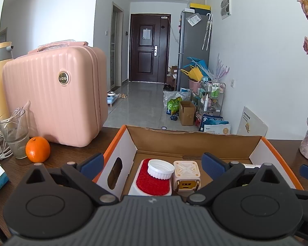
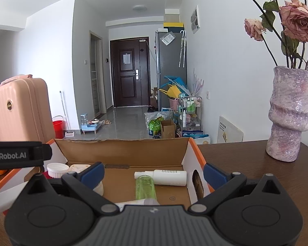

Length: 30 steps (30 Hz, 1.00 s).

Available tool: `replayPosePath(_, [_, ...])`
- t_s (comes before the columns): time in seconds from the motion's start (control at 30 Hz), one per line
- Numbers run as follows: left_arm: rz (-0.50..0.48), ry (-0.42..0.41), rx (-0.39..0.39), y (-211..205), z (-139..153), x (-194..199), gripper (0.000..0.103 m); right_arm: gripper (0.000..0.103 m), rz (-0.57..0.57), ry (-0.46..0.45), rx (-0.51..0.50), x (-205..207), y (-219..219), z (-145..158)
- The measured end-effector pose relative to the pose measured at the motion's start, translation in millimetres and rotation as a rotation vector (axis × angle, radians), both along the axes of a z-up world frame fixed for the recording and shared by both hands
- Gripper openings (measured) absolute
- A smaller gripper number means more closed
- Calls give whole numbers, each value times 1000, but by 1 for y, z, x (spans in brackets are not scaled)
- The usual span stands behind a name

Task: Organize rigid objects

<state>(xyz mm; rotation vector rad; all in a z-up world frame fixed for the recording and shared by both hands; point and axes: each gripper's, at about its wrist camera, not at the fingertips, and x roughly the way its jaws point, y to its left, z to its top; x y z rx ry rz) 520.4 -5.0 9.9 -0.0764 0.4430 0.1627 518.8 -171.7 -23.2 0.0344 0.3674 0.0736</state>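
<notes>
Both grippers hover over the cardboard box (image 1: 195, 141) on the worktop (image 2: 256, 168), jaws spread wide, holding and touching nothing. Under my left gripper (image 1: 153, 165): white cap (image 1: 160, 169) on a red-topped block (image 1: 152, 182), beige plug cube (image 1: 186, 174) beside it. Under my right gripper (image 2: 154, 173): green bottle (image 2: 145, 187) touching a white bottle (image 2: 164, 177) by the box's right wall.

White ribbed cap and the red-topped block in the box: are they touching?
Touching. The left wrist view shows the white ribbed cap sitting directly on the red-topped block, its rim overlapping the red surface with no gap visible.
</notes>
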Motion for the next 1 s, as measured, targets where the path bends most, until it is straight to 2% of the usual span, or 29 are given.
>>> replayPosePath(0.53, [4, 0, 5, 4, 4, -20, 103, 103, -7, -6, 6, -20, -6, 5])
replayPosePath(1.0, [-2, -18, 9, 10, 11, -63, 103, 103, -23, -34, 26, -62, -17, 14])
